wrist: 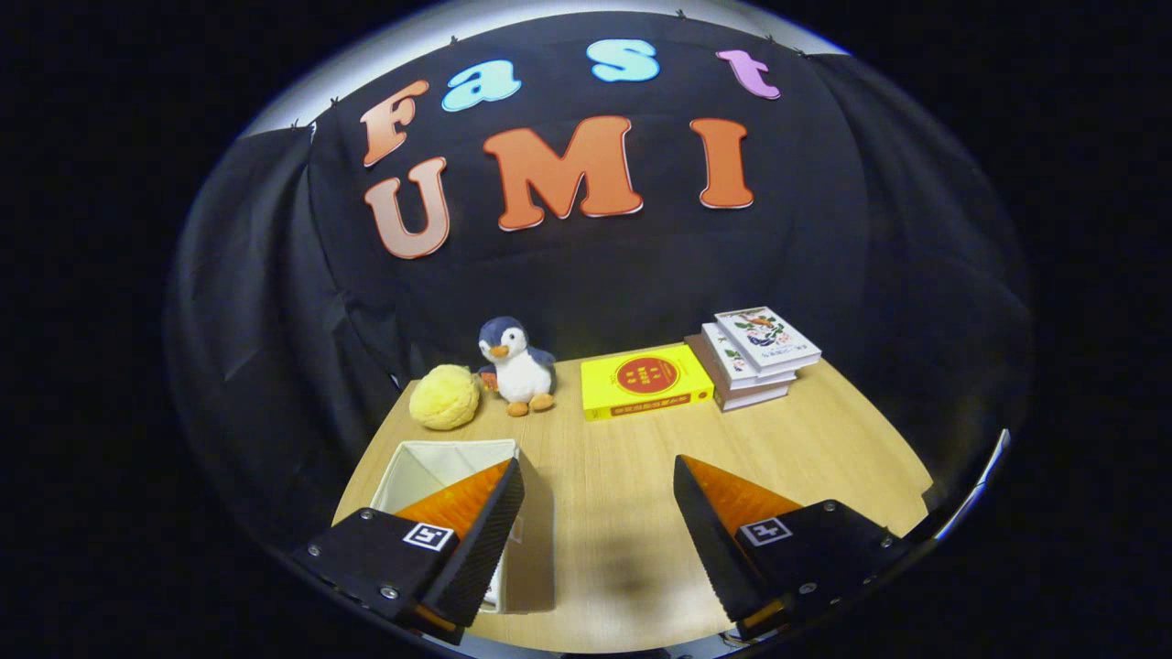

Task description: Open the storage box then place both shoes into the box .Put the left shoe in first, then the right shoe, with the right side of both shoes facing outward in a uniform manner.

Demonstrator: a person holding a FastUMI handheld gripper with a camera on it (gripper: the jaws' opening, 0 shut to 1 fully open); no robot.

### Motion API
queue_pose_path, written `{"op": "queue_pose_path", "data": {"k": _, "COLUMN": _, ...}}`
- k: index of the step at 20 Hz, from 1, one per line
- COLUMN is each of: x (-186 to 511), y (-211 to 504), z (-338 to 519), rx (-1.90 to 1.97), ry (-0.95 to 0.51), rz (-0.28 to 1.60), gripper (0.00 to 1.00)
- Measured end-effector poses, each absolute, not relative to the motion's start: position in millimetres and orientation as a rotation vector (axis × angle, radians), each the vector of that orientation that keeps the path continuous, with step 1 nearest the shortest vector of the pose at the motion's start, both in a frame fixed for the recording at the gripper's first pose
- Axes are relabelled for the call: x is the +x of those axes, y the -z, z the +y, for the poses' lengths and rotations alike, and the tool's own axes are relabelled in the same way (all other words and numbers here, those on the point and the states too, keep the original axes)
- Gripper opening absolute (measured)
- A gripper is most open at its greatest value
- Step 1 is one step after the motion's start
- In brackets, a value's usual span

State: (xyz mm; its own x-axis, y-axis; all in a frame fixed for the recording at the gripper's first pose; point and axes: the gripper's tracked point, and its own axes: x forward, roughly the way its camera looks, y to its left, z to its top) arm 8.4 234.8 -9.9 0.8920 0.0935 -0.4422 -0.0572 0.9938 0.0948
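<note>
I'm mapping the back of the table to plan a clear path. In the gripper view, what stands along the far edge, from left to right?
Yellow fuzzy ball → penguin plush → yellow book → stack of books. The open tool hangs well short of them.

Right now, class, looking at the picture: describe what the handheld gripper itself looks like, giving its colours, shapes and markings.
The gripper has two wedge-shaped fingers with orange upper faces and black, finely ribbed inner pads. Each finger sits on a black block fixed with small silver screws, and each block carries a square black-and-white marker tag. No cable or sleeve can be made out.
</note>
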Motion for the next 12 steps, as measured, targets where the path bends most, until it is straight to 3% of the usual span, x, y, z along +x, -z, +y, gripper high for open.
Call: {"op": "queue_pose_path", "data": {"k": 12, "x": 19, "y": -54, "z": 66, "rx": 0.099, "ry": -0.020, "rz": 0.281, "gripper": 0.97}}
